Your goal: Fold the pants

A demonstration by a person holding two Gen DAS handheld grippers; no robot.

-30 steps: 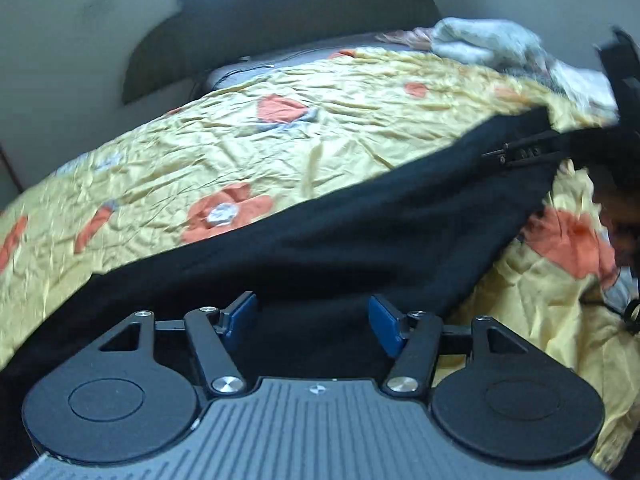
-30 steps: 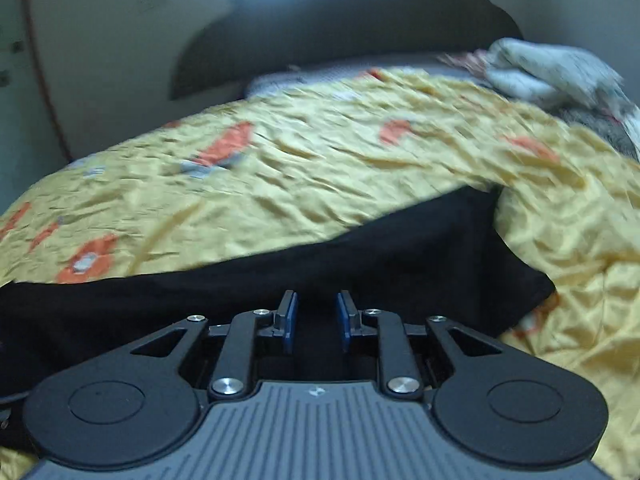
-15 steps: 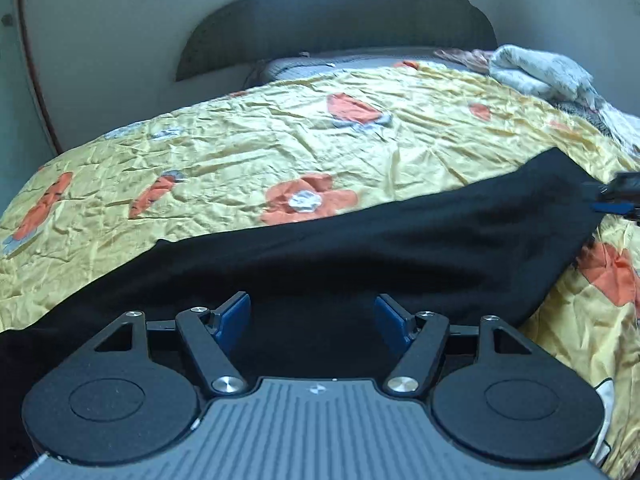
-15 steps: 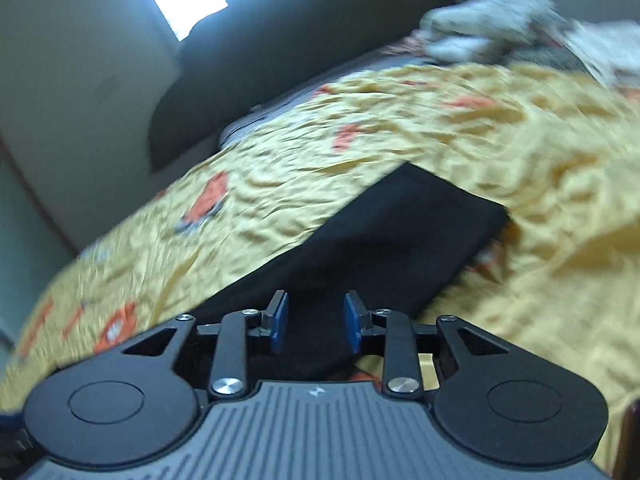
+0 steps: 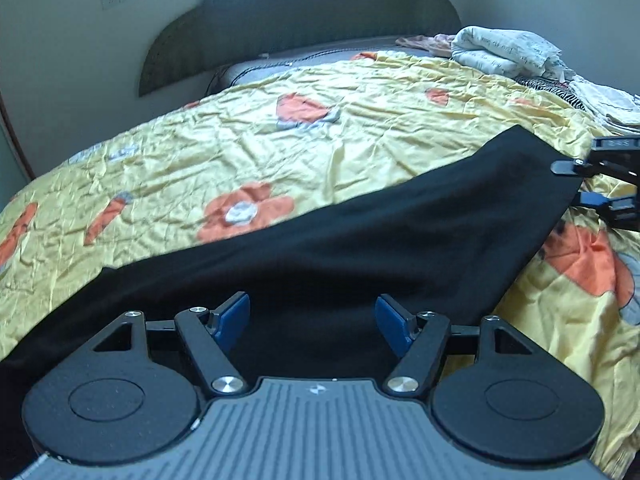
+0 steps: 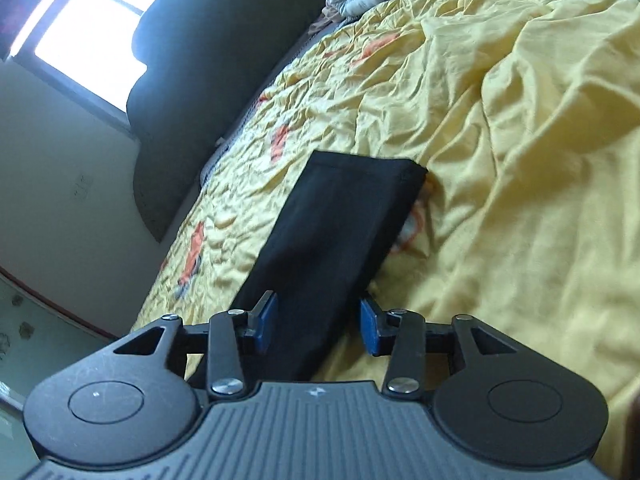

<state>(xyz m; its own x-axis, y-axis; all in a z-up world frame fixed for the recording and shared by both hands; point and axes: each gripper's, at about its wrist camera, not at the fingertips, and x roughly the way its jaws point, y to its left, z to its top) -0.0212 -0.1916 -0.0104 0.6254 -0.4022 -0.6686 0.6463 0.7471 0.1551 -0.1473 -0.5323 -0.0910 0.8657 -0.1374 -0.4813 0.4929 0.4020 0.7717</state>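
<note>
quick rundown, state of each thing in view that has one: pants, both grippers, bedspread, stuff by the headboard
black pants: lying flat in a long band on the bed, held by neither gripper
left gripper: open, fingers wide over the pants
right gripper: open, jaws have just been opening, pants between them but not pinched
yellow bedspread: spread out, wrinkled
white bedding: bundled near the headboard

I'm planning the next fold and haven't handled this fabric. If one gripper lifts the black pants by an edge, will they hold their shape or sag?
The black pants will probably sag: they lie limp, following the rumpled yellow bedspread. Lifted at one point, the long folded strip would likely droop and may unfold. They look thin, so probably light.
</note>
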